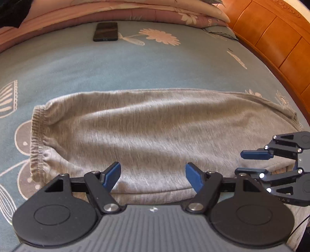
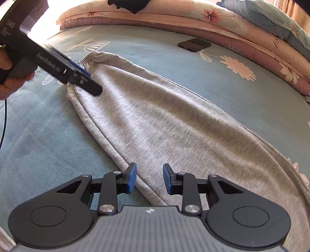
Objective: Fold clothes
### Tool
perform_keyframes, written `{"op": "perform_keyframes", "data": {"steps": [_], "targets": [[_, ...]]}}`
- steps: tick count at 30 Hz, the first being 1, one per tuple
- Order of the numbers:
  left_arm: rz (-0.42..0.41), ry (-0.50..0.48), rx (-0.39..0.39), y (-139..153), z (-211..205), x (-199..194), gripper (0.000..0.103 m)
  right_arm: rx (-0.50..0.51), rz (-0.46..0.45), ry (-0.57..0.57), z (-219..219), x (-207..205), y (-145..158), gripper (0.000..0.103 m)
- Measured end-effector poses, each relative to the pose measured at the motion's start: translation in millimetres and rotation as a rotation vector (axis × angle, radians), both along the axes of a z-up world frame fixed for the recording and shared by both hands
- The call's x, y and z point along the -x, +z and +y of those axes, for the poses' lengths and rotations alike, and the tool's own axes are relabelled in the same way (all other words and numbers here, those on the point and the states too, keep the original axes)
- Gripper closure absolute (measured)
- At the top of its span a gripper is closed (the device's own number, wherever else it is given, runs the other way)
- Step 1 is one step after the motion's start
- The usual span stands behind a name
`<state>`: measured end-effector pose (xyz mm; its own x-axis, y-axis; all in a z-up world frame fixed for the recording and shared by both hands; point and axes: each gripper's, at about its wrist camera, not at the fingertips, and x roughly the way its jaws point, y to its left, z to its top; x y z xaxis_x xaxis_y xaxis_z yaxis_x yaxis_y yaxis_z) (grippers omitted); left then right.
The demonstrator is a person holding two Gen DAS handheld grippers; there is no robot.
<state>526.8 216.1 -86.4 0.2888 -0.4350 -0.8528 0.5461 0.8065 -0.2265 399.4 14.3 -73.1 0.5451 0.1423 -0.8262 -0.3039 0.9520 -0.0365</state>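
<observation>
- Left gripper [image 1: 153, 178] we hold tilted down over the grey trousers [image 1: 155, 135], jaws spread, nothing clamped.
- Right gripper [image 2: 149, 179] tilts down too, jaws apart and unclamped, the trousers' near edge just ahead between them.
- Beyond both lies a phone [image 1: 105, 31].

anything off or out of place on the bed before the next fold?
Only the black phone, lying on the blue sheet beyond the grey trousers, near the stacked quilts; it has no part in folding. The trousers lie flat and folded lengthwise, with nothing torn or spilled.
</observation>
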Motion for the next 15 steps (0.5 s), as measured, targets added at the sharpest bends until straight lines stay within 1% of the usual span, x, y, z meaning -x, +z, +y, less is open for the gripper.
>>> {"op": "perform_keyframes", "data": {"steps": [1, 2, 3, 5, 6, 7, 8, 9, 10, 12, 13, 15], "targets": [[0.043, 0.036, -0.025, -8.5, 2.1, -0.5, 0.029, 0.004, 0.008, -0.015, -0.6, -3.9, -3.9, 0.069], [0.071, 0.054, -0.038, -14.5, 6.5, 2.3, 0.03, 0.007, 0.048, -0.023, -0.3, -8.0, -9.4, 0.069], [0.053, 0.042, -0.033, -13.4, 11.0, 8.6, 0.028, 0.0, 0.08, -0.011, 0.2, -9.0, -11.0, 0.068], [0.074, 0.02, -0.074, -10.8, 17.0, 16.8, 0.027, -0.022, 0.135, 0.024, 1.3, -9.2, -11.5, 0.066], [0.09, 0.014, -0.099, -8.6, 19.1, 19.1, 0.028, -0.048, 0.161, 0.068, 0.5, -10.2, -8.1, 0.066], [0.094, 0.02, -0.125, -5.2, 20.3, 20.8, 0.029, -0.079, 0.186, 0.12, -0.7, -11.4, -3.5, 0.068], [0.087, 0.027, -0.137, -1.2, 20.0, 22.0, 0.03, -0.077, 0.158, 0.136, -3.1, -12.5, 3.8, 0.068], [0.063, 0.02, -0.119, 4.4, 18.2, 22.2, 0.03, -0.055, 0.106, 0.125, -6.6, -15.9, 11.9, 0.067], [0.038, 0.015, -0.084, 10.4, 15.4, 22.3, 0.03, -0.042, 0.068, 0.104, -11.3, -22.8, 18.2, 0.067], [-0.006, 0.021, -0.001, 18.6, 5.1, 19.1, 0.026, -0.046, 0.033, 0.036, -24.1, -44.1, 25.4, 0.067], [-0.022, 0.021, 0.026, 18.9, -1.4, 15.9, 0.026, -0.04, 0.023, -0.013, -32.6, -59.0, 26.3, 0.067], [-0.027, 0.041, 0.036, 12.0, -13.3, 8.7, 0.026, -0.019, 0.007, -0.102, -45.5, -82.2, 21.2, 0.067]]}}
